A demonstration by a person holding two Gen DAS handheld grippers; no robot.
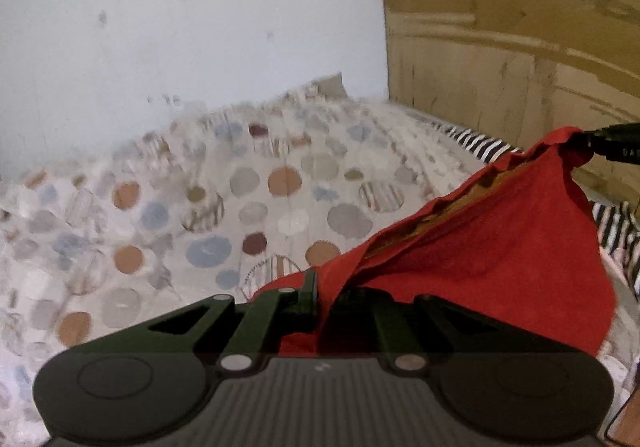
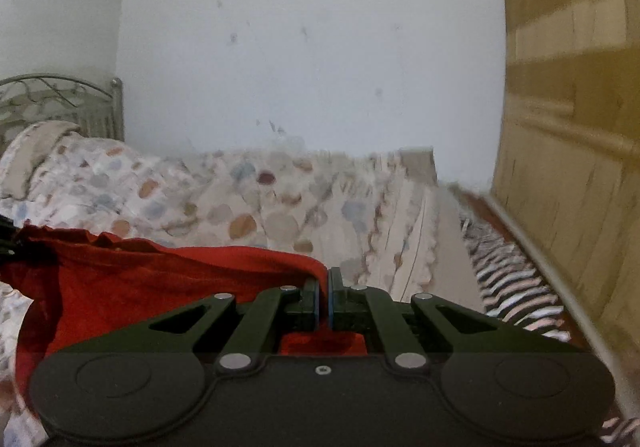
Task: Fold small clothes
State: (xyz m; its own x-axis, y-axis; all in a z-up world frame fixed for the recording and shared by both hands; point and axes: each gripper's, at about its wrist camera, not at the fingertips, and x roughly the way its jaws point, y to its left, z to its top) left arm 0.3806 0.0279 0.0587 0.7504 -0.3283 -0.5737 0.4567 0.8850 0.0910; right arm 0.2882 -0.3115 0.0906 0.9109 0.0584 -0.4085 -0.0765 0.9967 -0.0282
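A small red garment (image 1: 492,239) hangs stretched between both grippers above a bed. My left gripper (image 1: 318,283) is shut on one corner of its upper edge, and the cloth drapes over the right finger. In the left wrist view the right gripper's tip (image 1: 588,141) pinches the far corner at the upper right. In the right wrist view my right gripper (image 2: 324,279) is shut on the red garment (image 2: 132,279), which spreads away to the left, where the left gripper's tip (image 2: 8,243) shows dark at the frame edge.
The bed has a dotted cover (image 1: 200,207) in blue, orange and grey. A black-and-white striped cloth (image 1: 480,145) lies at its right edge. A wooden wardrobe (image 1: 520,27) stands at the right, a white wall (image 2: 300,47) behind, a metal headboard (image 2: 52,103) at far left.
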